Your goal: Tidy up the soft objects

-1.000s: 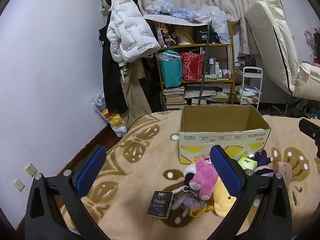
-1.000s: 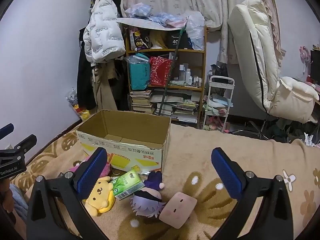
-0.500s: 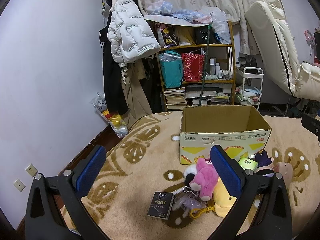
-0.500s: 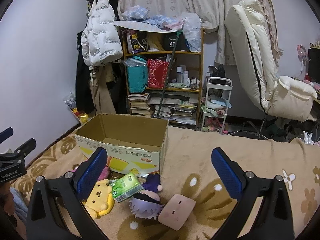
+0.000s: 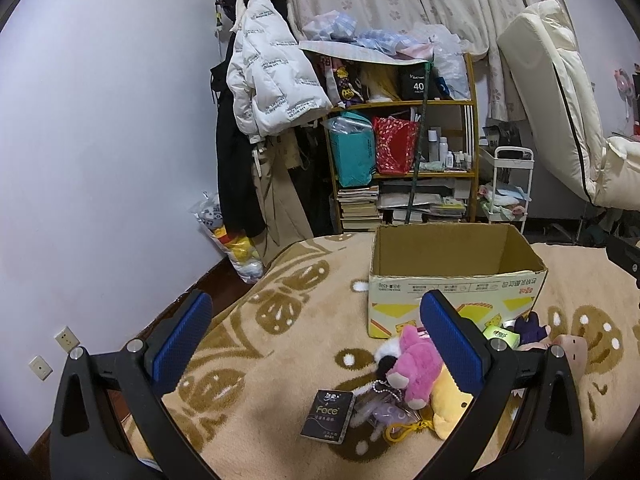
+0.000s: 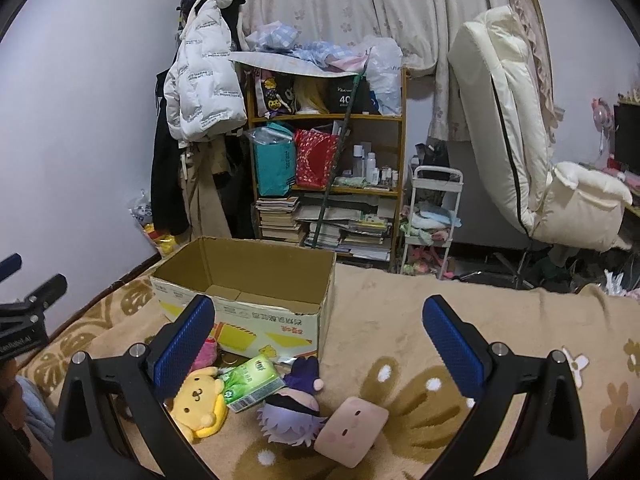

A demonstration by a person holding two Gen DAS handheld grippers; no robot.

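Note:
An open, empty cardboard box [image 5: 452, 280] [image 6: 256, 300] stands on the tan patterned blanket [image 5: 280, 344]. In front of it lie soft toys: a pink plush [image 5: 416, 364], a yellow plush [image 6: 198, 400] [image 5: 446, 408], a purple-haired doll [image 6: 294, 404], a pink square cushion [image 6: 350, 428] [image 5: 572, 356]. A green tissue pack [image 6: 248, 382], a black tissue pack [image 5: 329, 416] and a keychain charm [image 5: 384, 412] lie among them. My left gripper [image 5: 316, 348] is open and empty above the blanket, left of the toys. My right gripper [image 6: 320, 352] is open and empty above the doll.
A cluttered wooden shelf [image 6: 328, 176] with books and bags stands behind the box. Coats [image 5: 264, 92] hang at the left wall. A small white cart [image 6: 432, 216] and a cream recliner chair [image 6: 520, 152] stand at the right. The blanket's left edge drops to the floor.
Both grippers have risen and tilted slightly, so the box and toys sit lower in view. Nothing was picked up; both stay open.

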